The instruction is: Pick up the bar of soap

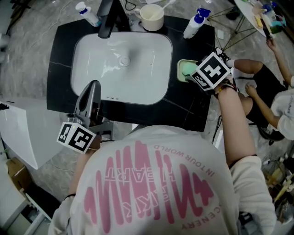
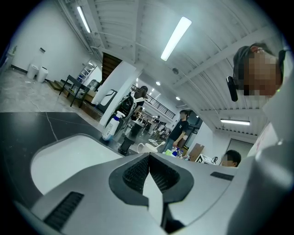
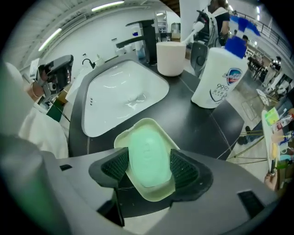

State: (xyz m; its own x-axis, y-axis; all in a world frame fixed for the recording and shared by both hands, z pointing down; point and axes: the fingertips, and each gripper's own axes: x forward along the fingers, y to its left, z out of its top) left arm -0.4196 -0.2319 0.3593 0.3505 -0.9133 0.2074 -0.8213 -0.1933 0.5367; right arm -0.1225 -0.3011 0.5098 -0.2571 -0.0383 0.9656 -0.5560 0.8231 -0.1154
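Note:
The pale green bar of soap [image 3: 147,153] lies in a cream soap dish [image 3: 158,193] on the black counter, right of the sink. My right gripper [image 3: 149,165] straddles it. Its jaws stand wide, one ribbed pad [image 3: 183,170] close on each side of the bar, and the soap still rests in the dish. From the head view the soap [image 1: 187,69] and dish [image 1: 180,64] peek out beside the right gripper's marker cube [image 1: 211,71]. My left gripper [image 1: 93,86] hovers at the sink's front edge, shut with nothing in it [image 2: 148,158].
A white basin [image 1: 121,64] sits in the black counter [image 1: 193,105], with a black faucet [image 1: 108,18] behind it. A cream cup [image 3: 172,57] and a white pump bottle [image 3: 218,78] stand beyond the dish. Another bottle [image 1: 87,13] is at back left. A seated person [image 1: 271,92] is to the right.

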